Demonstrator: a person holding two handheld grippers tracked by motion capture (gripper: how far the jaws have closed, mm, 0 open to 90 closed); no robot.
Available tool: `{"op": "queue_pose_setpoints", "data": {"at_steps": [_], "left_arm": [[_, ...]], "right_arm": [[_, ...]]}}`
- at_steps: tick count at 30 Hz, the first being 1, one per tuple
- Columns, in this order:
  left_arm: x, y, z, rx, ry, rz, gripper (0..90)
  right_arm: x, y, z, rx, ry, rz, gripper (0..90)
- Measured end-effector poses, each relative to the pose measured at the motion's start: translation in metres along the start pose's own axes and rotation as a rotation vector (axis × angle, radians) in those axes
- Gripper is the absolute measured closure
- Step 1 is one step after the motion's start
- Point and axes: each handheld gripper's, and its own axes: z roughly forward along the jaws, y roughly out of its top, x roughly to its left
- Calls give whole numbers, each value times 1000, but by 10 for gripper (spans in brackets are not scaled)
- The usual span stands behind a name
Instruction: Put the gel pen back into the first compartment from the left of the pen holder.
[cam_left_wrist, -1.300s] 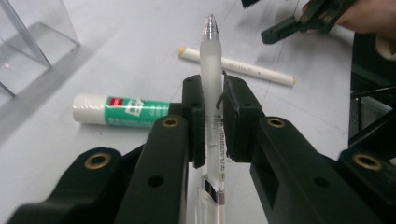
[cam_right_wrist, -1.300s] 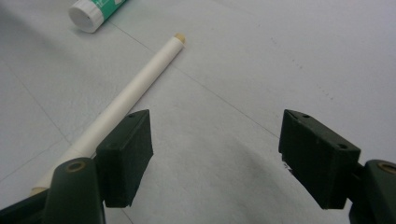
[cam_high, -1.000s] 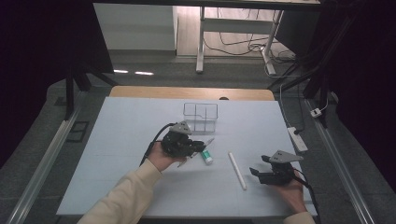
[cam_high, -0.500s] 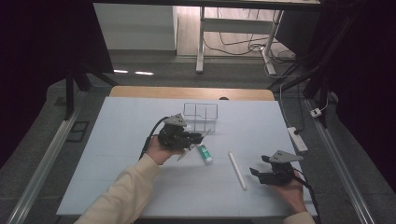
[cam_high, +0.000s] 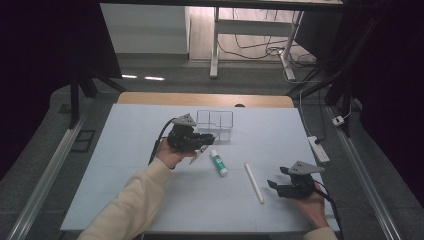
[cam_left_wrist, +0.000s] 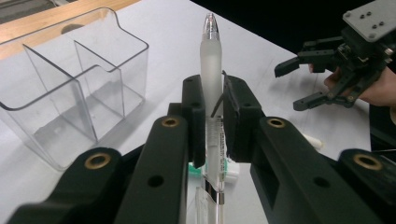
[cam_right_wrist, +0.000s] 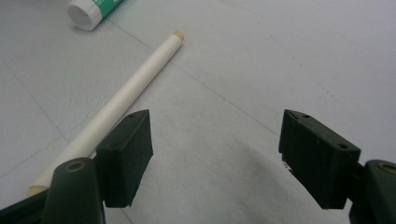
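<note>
Beside the clear organizer (cam_left_wrist: 70, 88), left tongs (cam_left_wrist: 212, 100) clamp a pen (cam_left_wrist: 211, 60).
Right tongs (cam_right_wrist: 215, 154) gape wide over the bench (cam_high: 150, 200), near a white stick (cam_right_wrist: 135, 84).

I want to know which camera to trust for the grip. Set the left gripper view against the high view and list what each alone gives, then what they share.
Left gripper view alone: the left gripper has its jaws clamped on a frosted pen, whose tip points away from the camera.

High view alone: the whole table, the person's sleeve, and the white stick lying whole between the two hands.

Both: the clear organizer, the glue stick and the right gripper with its jaws apart.
</note>
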Motion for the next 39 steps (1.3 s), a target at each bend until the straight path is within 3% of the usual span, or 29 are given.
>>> {"op": "queue_pose_setpoints", "data": {"at_steps": [39], "left_arm": [[30, 24, 1, -94, 53, -40, 794]], "right_arm": [[-1, -1, 0, 1, -3, 0, 253]]}}
